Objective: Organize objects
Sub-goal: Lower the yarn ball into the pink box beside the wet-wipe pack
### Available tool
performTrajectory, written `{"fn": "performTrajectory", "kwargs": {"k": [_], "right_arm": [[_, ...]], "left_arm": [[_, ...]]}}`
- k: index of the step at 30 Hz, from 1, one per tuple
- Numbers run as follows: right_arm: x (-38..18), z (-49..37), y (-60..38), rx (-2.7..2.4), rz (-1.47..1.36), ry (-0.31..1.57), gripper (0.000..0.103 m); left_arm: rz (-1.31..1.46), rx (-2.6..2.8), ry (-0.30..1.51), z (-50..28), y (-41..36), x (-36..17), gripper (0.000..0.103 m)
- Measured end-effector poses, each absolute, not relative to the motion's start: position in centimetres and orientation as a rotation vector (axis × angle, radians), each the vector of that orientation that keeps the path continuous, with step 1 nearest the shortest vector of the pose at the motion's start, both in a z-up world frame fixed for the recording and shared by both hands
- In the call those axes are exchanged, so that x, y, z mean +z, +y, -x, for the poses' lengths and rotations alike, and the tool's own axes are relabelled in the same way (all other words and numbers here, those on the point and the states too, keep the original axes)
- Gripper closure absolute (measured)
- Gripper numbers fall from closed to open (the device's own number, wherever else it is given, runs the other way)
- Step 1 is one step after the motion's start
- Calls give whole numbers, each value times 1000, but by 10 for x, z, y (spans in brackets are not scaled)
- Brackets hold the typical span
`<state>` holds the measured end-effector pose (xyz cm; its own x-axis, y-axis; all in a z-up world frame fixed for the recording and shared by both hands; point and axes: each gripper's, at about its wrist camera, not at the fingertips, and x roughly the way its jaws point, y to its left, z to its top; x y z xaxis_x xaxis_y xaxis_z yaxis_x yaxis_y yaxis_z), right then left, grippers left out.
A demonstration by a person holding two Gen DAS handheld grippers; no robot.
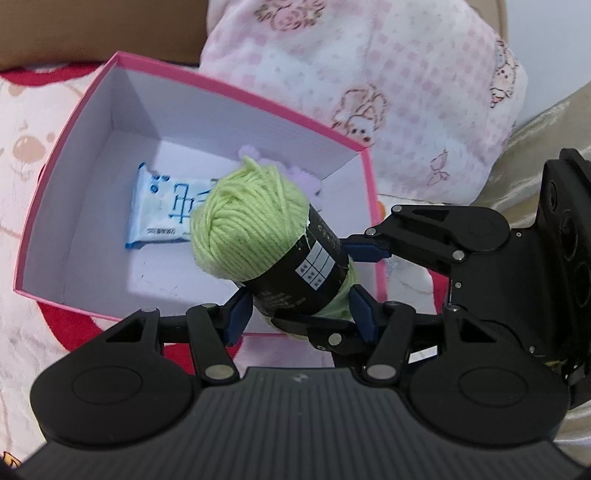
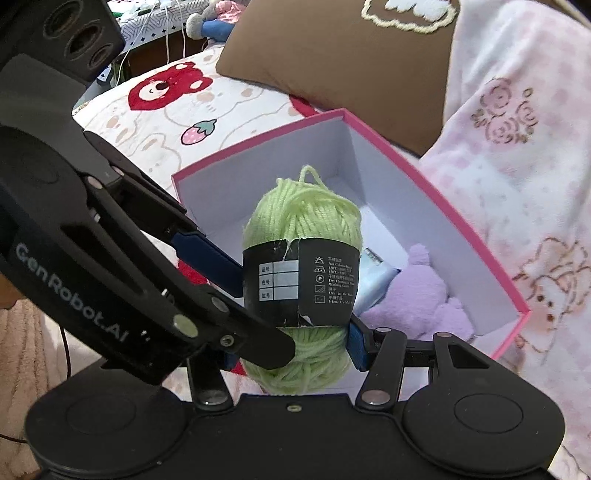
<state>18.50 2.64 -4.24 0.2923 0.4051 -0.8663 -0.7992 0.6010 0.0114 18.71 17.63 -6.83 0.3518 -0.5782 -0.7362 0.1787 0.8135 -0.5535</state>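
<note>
I hold the green yarn skein [image 1: 251, 225] clamped in both tongs, left [image 1: 299, 314] and right [image 2: 295, 354], its long axis pointing forward over the open pink box [image 1: 74, 140]

A cream bedspread [image 2: 159, 122] printed with red bears and a strawberry covers the bed. A brown cushion [image 2: 332, 62] lies toward its far edge, with a pink checked blanket [image 2: 517, 155] heaped just beside it. White cables [image 2: 168, 33] hang beyond the bed's far corner
</note>
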Motion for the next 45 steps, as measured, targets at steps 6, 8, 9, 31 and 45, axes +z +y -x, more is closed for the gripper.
{"fn": "performTrajectory", "kwargs": {"k": [6,8,9,31,45], "right_arm": [[-58,-206,28,910,422,1045,44],[-62,-214,28,936,391,1070,44],[-64,-218,29,949,383,1084,44],[-96,-250,62,1095,546,1198,42],[-82,-238,14,883,135,1260,33]], "left_arm": [[466,-473,1154,-196,186,-82,48],[477,-462,1149,-198,188,-84,47],[482,-458,1152,-199,190,-86,47],[349,-254,1024,-205,203,-108,57],[274,-256,1045,-204,195,-114,62]]}}
